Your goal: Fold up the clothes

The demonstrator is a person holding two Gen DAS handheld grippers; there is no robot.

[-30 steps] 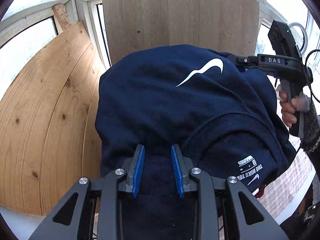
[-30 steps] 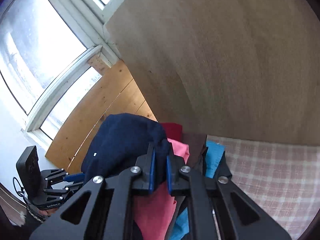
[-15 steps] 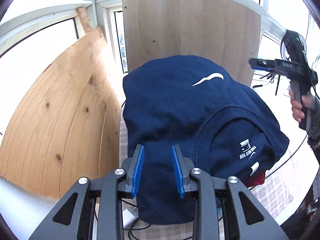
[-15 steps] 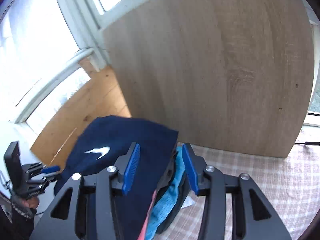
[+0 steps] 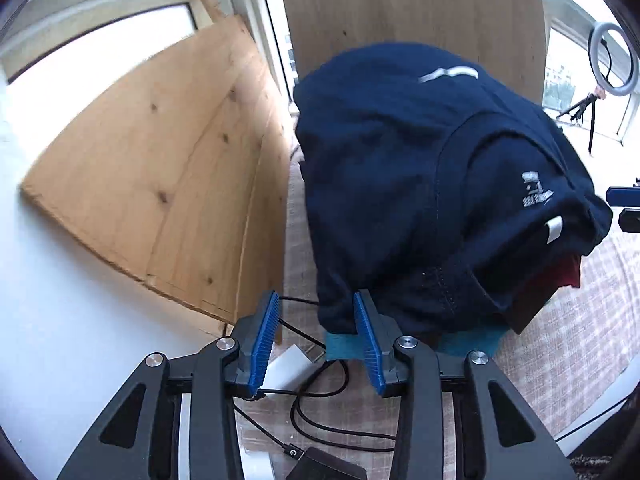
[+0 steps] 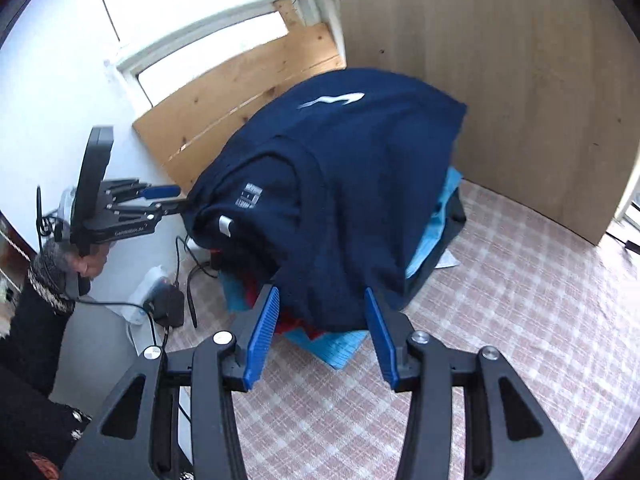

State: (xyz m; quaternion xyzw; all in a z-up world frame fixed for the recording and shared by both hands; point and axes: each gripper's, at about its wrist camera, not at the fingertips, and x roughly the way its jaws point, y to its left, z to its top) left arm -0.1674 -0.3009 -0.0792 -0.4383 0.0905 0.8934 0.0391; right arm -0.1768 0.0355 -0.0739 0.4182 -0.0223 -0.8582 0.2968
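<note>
A shirt [image 6: 360,184] lies on top of a pile of clothes [image 6: 340,344] on the checked cloth [image 6: 520,300]. A tall board [image 6: 500,80] stands behind the pile, with a second board [image 5: 160,168] leaning to its left. Cables [image 5: 320,416] and a charger [image 6: 168,304] lie left of the pile.

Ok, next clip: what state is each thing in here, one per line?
Left hand-held gripper: open, holding nothing.
Right hand-held gripper: open, holding nothing.
Navy T-shirt: folded, draped on top of the clothes pile, white logo up.
Clothes pile: stacked under the shirt on the checked cloth; blue and red edges showing.
</note>
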